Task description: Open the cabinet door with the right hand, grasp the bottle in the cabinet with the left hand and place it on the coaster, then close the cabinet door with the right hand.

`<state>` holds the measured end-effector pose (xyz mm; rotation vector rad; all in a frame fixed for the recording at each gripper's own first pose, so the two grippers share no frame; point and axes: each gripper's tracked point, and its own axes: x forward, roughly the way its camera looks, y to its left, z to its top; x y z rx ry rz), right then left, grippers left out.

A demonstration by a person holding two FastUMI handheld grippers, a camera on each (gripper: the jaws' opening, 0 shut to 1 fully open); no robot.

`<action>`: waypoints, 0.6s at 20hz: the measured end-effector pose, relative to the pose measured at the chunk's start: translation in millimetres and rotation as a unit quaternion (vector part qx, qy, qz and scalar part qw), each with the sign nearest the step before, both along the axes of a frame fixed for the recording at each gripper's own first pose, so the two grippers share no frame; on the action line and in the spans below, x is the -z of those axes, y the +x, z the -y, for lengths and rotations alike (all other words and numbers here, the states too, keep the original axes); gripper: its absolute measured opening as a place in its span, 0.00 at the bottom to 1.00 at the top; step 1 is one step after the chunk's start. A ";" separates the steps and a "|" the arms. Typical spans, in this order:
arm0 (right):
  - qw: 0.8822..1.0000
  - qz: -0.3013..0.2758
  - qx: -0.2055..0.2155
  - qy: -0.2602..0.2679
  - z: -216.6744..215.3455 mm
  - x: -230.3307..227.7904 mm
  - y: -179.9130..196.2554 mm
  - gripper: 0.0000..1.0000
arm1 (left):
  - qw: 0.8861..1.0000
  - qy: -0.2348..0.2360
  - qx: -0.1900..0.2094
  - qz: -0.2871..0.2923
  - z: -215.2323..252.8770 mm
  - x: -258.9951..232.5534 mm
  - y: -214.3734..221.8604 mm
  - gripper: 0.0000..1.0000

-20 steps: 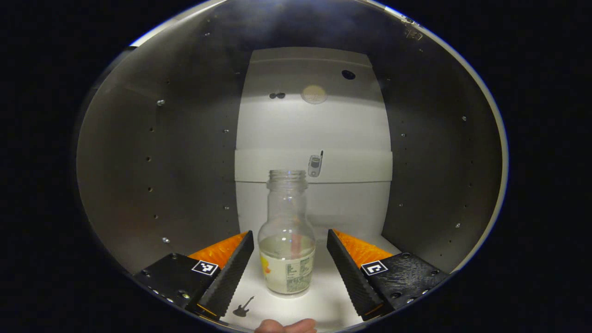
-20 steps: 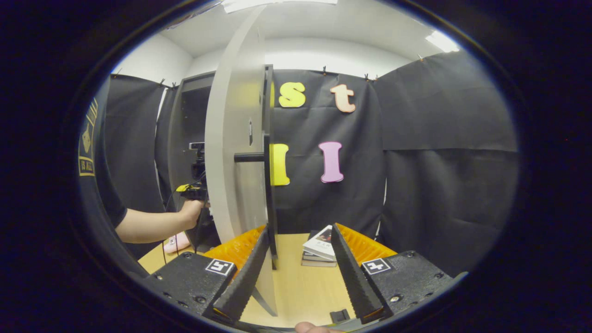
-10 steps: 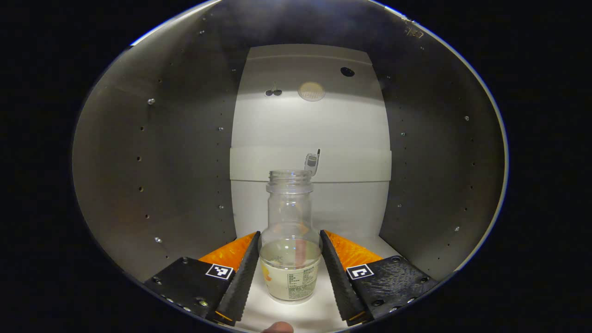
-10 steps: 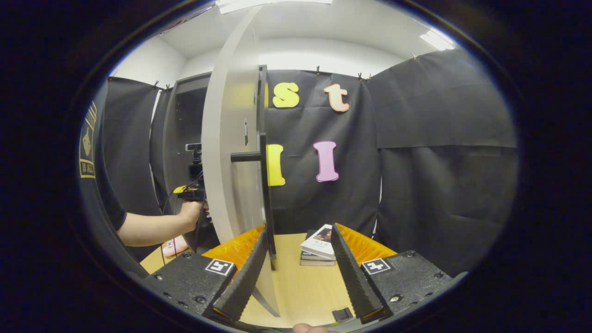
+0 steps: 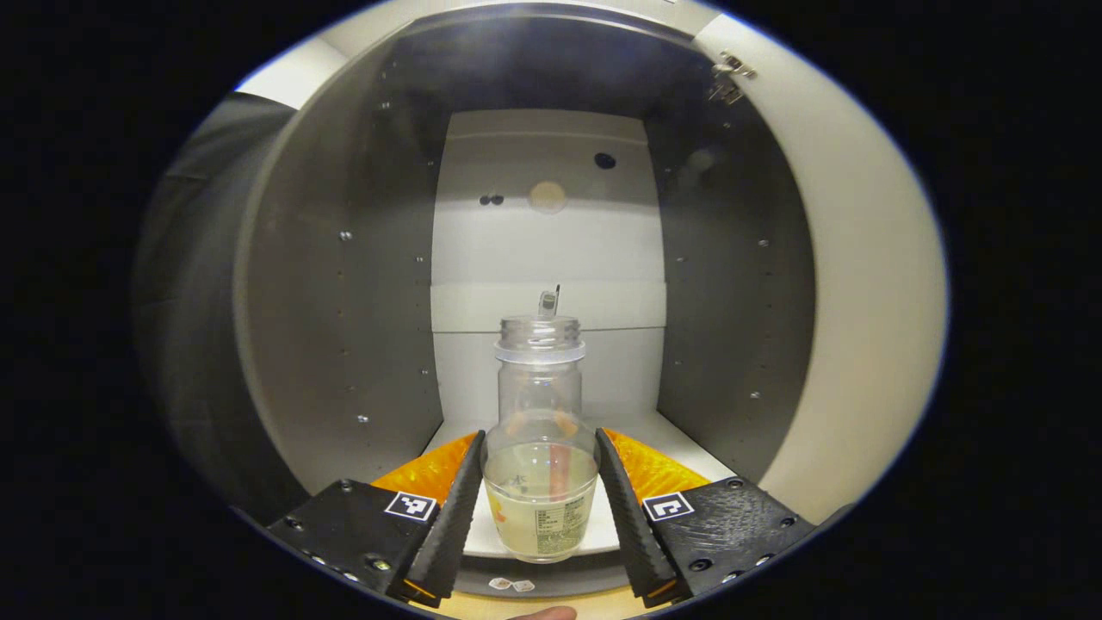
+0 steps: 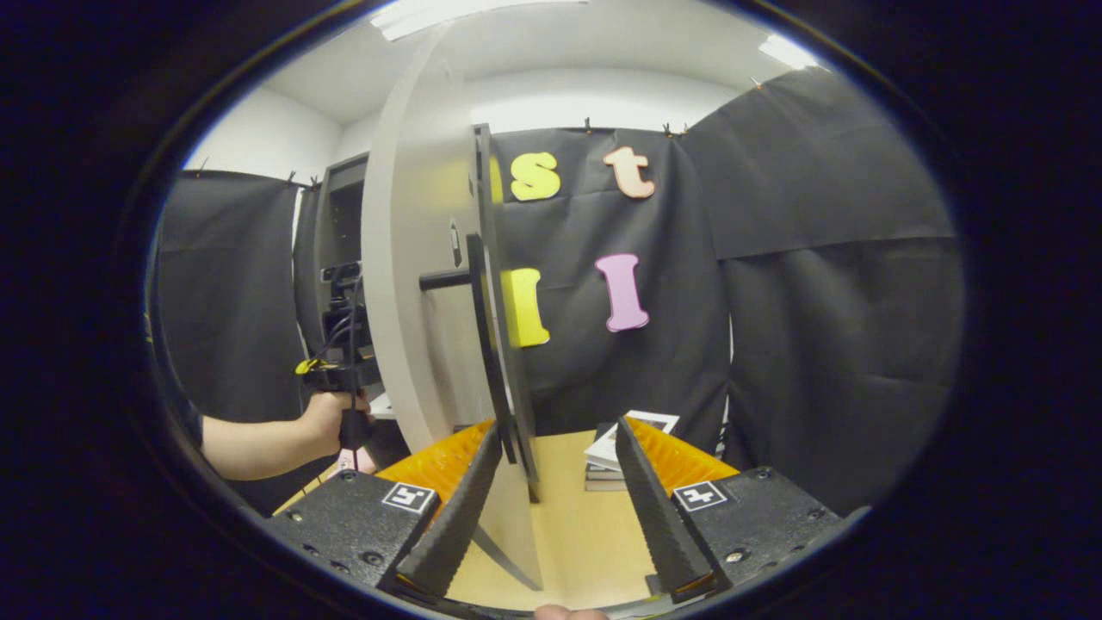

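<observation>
Left gripper view: left gripper [image 5: 540, 508] sits at the front edge of the cabinet [image 5: 344, 284] floor, both fingers [image 5: 452, 508] pressed against the lower body of the bottle [image 5: 540, 448], one on each side. Grasp is clenched on it. Bottle is upright, capless, some pale liquid in the bottom part, neck and mouth well above the fingertips. Its base is at the front lip of the cabinet floor, roughly centred between the side walls. Open room on both sides of it and behind to the back panel. Cabinet door [image 5: 852, 284] stands open on the right of this view, clear of the gripper.

Right gripper view: right gripper [image 6: 551, 508] fingers are spread apart, the door's edge [image 6: 413, 284] and its dark handle bar [image 6: 491, 344] standing between them, nearer the left finger; contact can't be told. Stacked books [image 6: 620, 448] lie on the desk [image 6: 577, 534] beyond the fingertips. The person's hand [image 6: 323, 422] holds the other gripper at the cabinet opening, left of the door.
</observation>
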<state>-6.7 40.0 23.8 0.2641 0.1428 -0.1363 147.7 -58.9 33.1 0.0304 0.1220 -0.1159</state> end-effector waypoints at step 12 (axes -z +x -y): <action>0.999 -0.009 -0.029 0.023 3.5 27.4 10.6 0.89 | 0.992 0.048 -0.118 0.009 -113.4 82.5 -168.5 0.70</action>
